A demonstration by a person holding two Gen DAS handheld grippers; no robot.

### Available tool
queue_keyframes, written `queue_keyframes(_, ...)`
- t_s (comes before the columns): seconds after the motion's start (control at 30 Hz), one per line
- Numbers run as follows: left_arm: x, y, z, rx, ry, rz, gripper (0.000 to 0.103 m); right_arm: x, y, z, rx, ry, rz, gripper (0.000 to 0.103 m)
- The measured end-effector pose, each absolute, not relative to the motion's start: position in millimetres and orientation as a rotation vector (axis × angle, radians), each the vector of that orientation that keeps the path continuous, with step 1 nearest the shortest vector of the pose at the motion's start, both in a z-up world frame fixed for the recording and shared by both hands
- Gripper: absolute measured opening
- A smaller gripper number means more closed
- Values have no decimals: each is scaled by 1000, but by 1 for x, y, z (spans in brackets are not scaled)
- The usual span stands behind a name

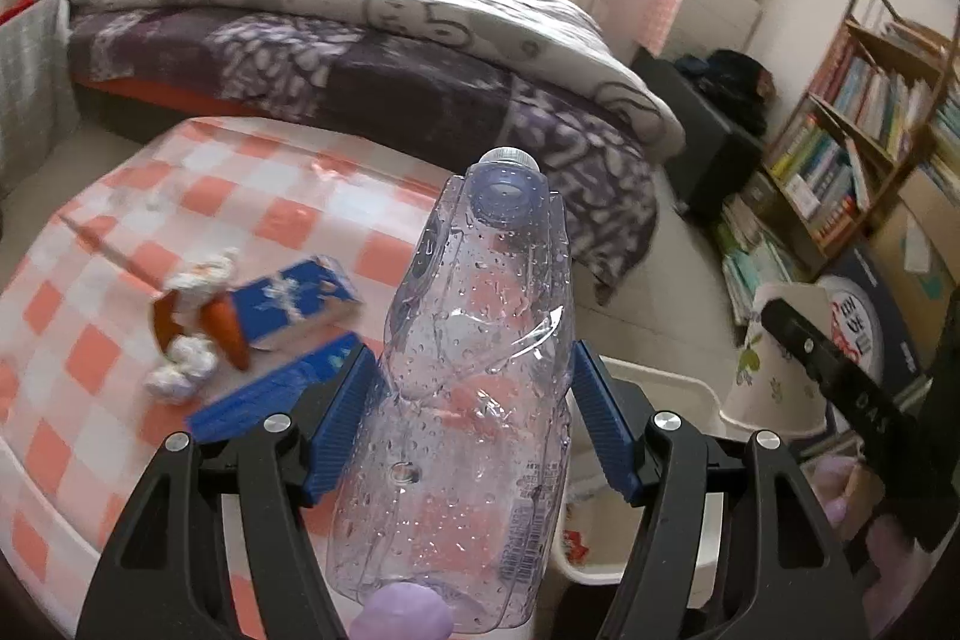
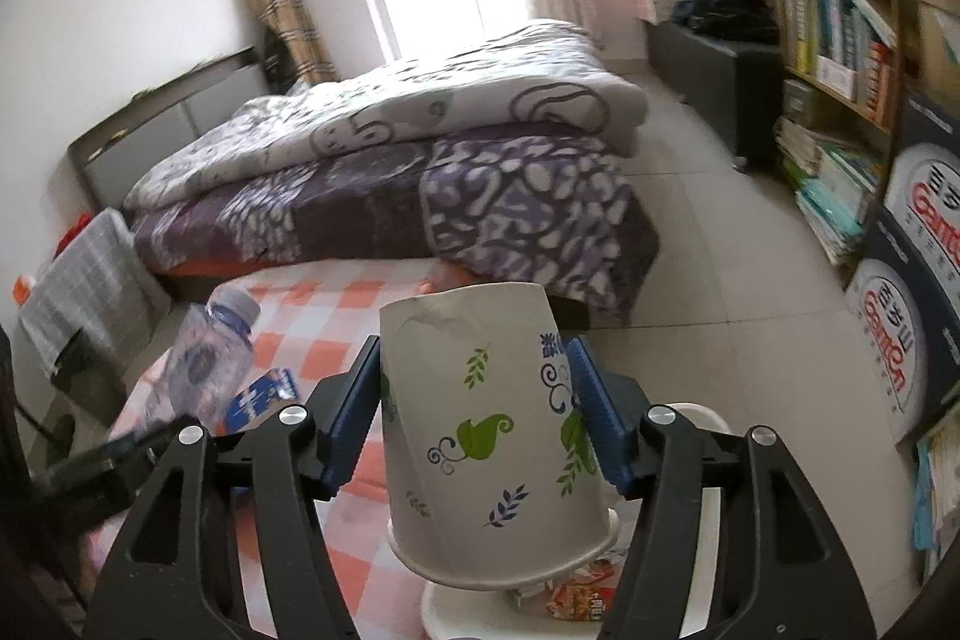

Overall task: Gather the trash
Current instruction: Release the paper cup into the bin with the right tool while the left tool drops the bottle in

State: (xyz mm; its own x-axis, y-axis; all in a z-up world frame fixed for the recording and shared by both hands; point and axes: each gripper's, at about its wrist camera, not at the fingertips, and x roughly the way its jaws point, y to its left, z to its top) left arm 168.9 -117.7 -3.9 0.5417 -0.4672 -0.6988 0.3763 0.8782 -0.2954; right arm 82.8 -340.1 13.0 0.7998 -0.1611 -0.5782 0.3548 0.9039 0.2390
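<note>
left gripper (image 1: 474, 388) grips wet bottle (image 1: 474, 370); box (image 2: 918, 232) reads "ganten"

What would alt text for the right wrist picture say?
A two-finger gripper clamps an upturned leaf-print paper cup above a white bin. Behind lie a checked table and a bed.

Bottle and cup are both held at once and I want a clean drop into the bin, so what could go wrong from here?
1. The plastic bottle in the left gripper is crumpled and wet inside; it may slip or spring aside.
2. The paper cup in the right gripper is held mouth down over the white bin; any dregs could spill.
3. Both loads head for one small bin and could collide.
</note>
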Motion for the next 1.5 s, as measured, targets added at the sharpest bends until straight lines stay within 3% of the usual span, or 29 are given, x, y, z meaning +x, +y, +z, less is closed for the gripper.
queue_keyframes(0.3, 148, -172, -10, -29, 875, -594, 66, 54, -387, 20, 413, 499, -468, 83)
queue_keyframes(0.5, 135, -199, -13, 16, 882, -637, 66, 38, -413, 22, 442, 469, -529, 89)
queue_keyframes(1.03, 90, -271, -23, 140, 883, -774, 68, 12, -430, 30, 437, 409, -605, 93)
queue_keyframes(1.17, 90, -272, -22, 131, 884, -775, 74, 11, -430, 31, 434, 404, -610, 94)
queue_keyframes(1.5, 106, -245, -25, 143, 875, -666, 76, 37, -394, 28, 331, 481, -571, 96)
